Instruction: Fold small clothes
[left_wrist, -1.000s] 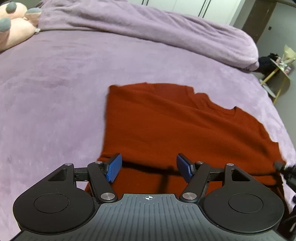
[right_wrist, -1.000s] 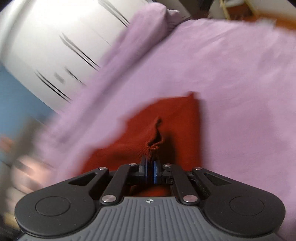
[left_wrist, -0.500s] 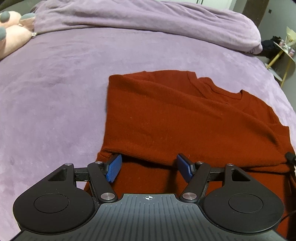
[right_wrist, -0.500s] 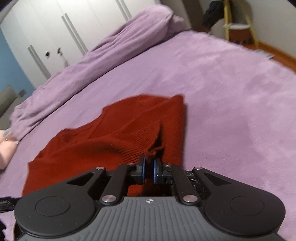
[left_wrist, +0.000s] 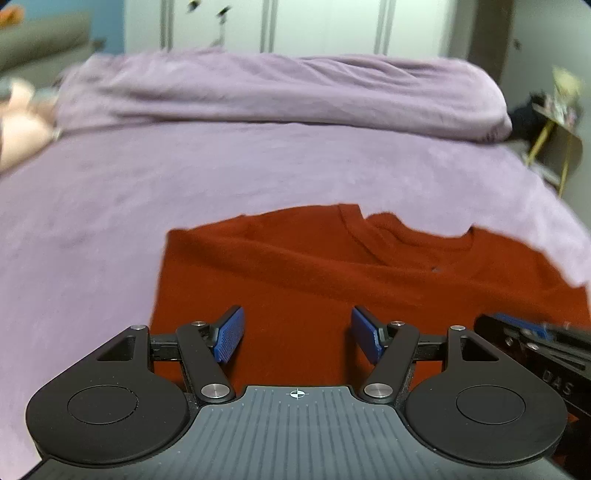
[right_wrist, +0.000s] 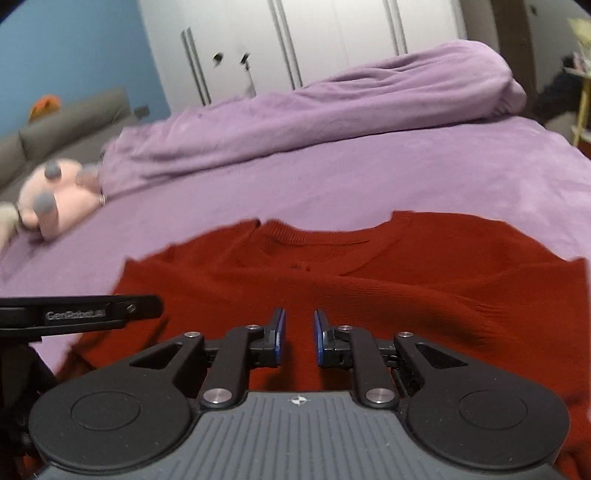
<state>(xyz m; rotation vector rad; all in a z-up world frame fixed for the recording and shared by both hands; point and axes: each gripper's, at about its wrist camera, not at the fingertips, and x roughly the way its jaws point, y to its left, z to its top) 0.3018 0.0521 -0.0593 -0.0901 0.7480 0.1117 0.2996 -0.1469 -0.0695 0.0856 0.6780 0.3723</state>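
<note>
Where sweater (right_wrist: 369, 295) lies, plush toy (right_wrist: 55, 199) well apart

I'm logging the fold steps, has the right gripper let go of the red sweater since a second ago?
Yes. The right gripper was clamped on a pinch of the red sweater; now its jaws stand apart, empty, over the cloth lying flat on the purple bed.

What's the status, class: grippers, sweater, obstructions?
Left gripper open, empty. Right gripper open, empty. Red sweater flat on purple bed, released. Nothing in the way.
</note>
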